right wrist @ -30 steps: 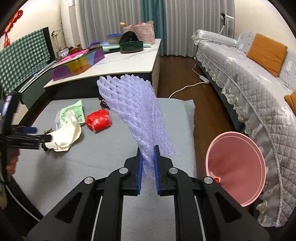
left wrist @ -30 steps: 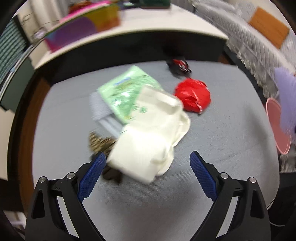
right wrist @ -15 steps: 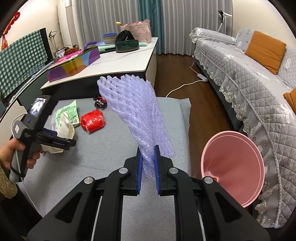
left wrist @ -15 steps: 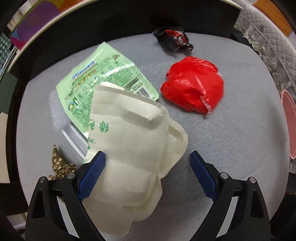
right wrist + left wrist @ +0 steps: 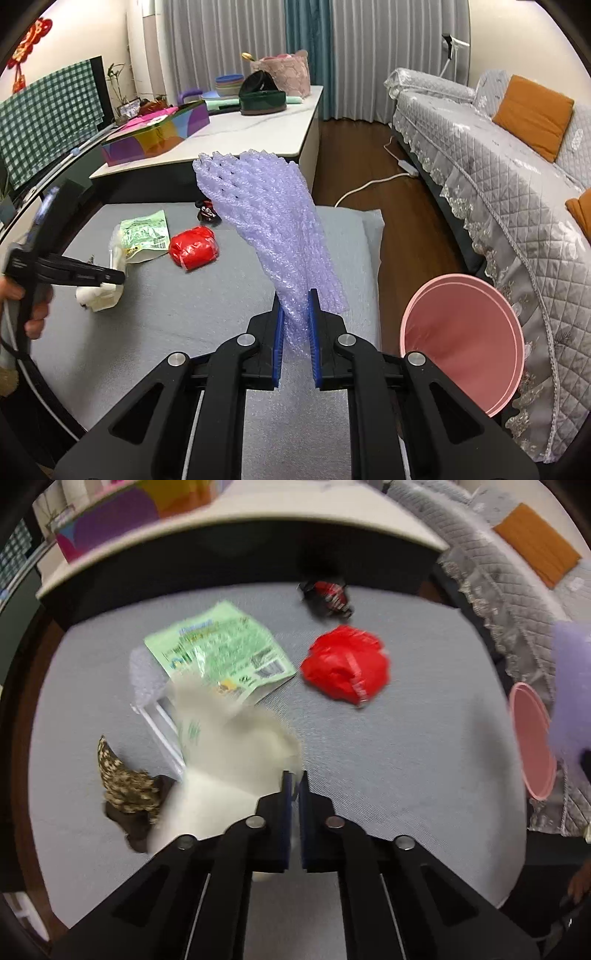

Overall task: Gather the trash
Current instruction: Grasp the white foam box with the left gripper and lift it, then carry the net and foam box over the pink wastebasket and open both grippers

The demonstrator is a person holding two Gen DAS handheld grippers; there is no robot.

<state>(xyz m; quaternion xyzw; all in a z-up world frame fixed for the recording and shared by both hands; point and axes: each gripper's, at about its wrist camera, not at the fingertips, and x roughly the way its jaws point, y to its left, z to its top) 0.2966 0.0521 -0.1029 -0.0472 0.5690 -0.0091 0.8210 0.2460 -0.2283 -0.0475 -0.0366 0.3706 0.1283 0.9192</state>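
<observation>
Right wrist view, left to right: left gripper has just clamped onto the cream bag; green packet, red wad lie uncollected; right gripper grasps purple foam; pink bin, lower right.

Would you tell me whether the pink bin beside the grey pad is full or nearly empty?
Nearly empty, as far as shows. In the right wrist view the pink bin tilts its mouth toward the camera and its visible inner wall is bare; the very bottom is cut off from view.
</observation>
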